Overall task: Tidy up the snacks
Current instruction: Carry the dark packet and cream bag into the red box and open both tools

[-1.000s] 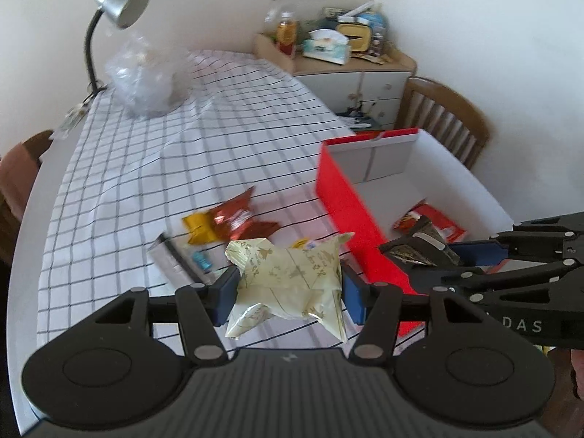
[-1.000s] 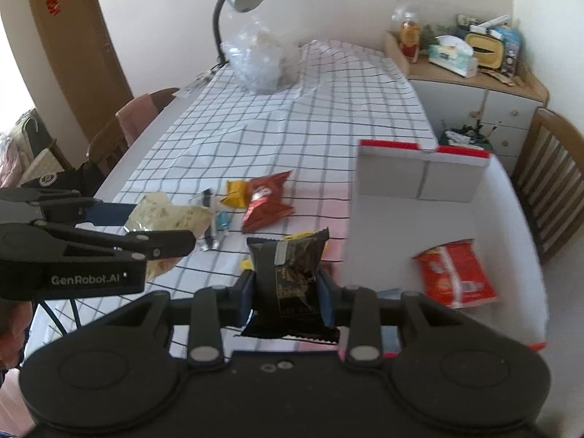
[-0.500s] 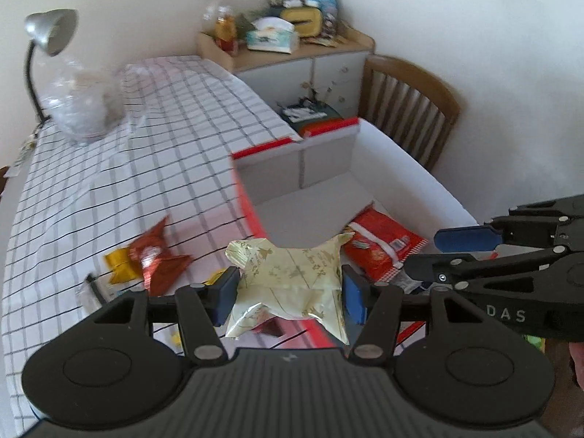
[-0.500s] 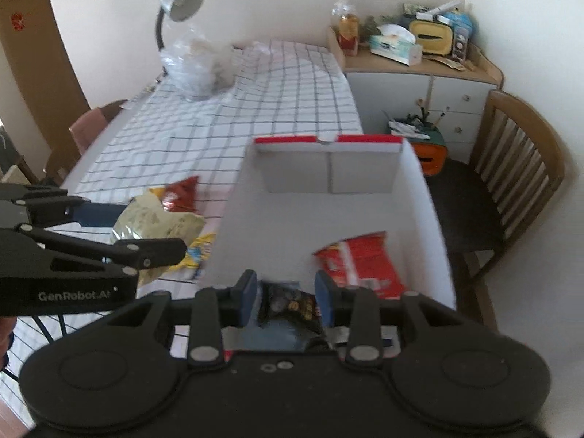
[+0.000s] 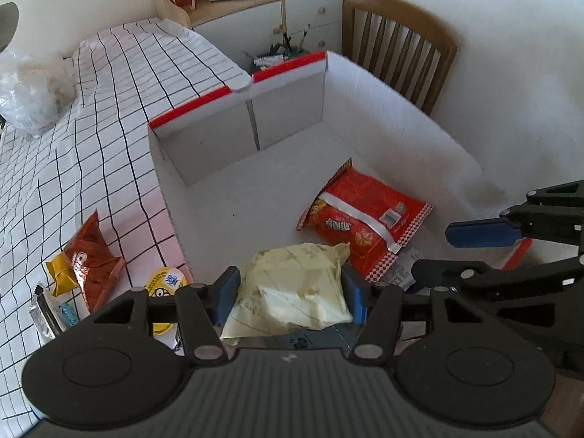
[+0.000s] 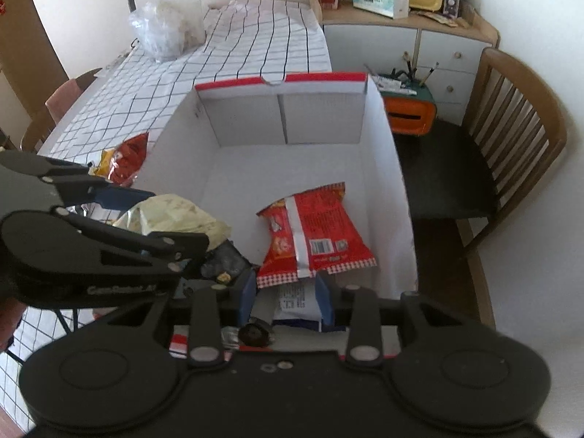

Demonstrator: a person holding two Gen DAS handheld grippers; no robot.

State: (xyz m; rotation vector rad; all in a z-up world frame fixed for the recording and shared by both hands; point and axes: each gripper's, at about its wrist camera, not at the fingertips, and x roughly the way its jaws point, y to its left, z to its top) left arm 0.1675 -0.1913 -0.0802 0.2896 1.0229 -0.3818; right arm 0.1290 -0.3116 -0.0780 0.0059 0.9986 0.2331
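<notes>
- The left gripper (image 5: 290,281) pinches a pale yellow packet (image 5: 299,270) between its blue pads. It hangs at 6 o'clock in the left wrist view, just over the near end of the box (image 5: 401,109).
- The packet looks soft, puffy and crinkly, with thin lines printed on it. It is not let go yet.
- The right gripper (image 6: 286,284) is low over the same near end. Its pads stand close together, and I cannot tell if they pinch anything.
- A dark packet (image 6: 222,259) sits at 9 o'clock from the right gripper, under the pale packet. It looks like it is in the box.
- A white packet (image 6: 292,301) with small print lies flat on the box floor, right in front of the right gripper.
- A big red bag (image 5: 361,215) lies flat in the box at 1 o'clock from the pale packet. So I think part of the job is done.
- More snacks wait on the checked table (image 5: 91,127) at 9 o'clock, outside the box: a round yellow cup (image 5: 166,281), an orange-red packet (image 5: 91,252), a small gold packet (image 5: 62,273) and a silvery one (image 5: 43,310).
- Those four, and the pale packet, seem to be what is left.
- Farther off, at 10 o'clock, a clear plastic bag (image 5: 29,91) sits on the table.
- At 1 o'clock, past the box, stands a wooden chair (image 5: 401,36).
</notes>
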